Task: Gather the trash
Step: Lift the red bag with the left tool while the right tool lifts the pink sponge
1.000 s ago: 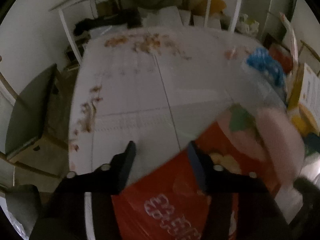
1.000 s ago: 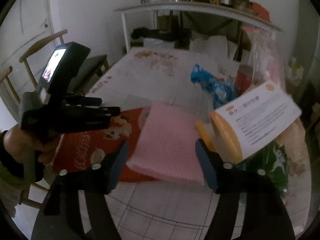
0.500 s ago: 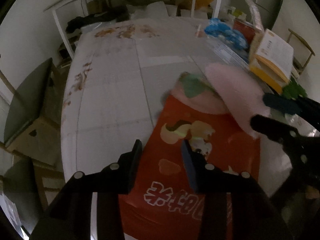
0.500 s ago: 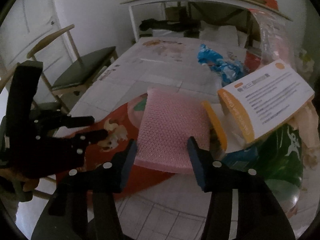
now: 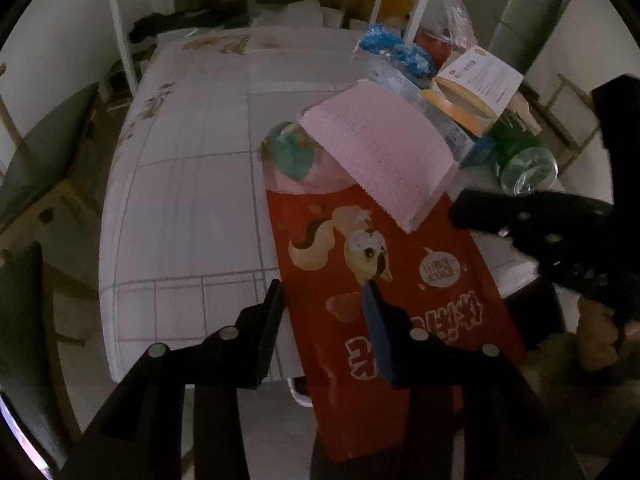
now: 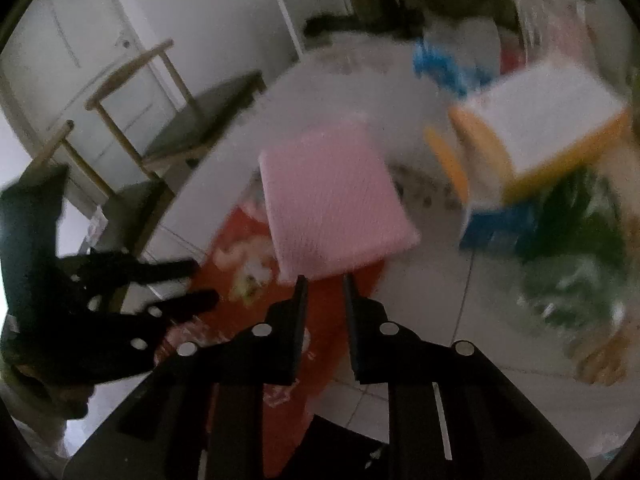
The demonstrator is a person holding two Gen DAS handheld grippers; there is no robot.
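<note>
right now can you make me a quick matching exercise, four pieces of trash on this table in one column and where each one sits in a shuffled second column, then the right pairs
Things:
1. pink foam pad
2. red snack bag
3. green bottle
4. blue crumpled plastic

Places:
A. lying on its side at the right edge of the pile, mouth toward the left wrist camera
B. far end of the pile, near the shelf frame
C. resting on the top end of the snack bag
D. hanging over the near table edge, between the left gripper's fingers

Pairs: 1-C, 2-D, 3-A, 4-B
</note>
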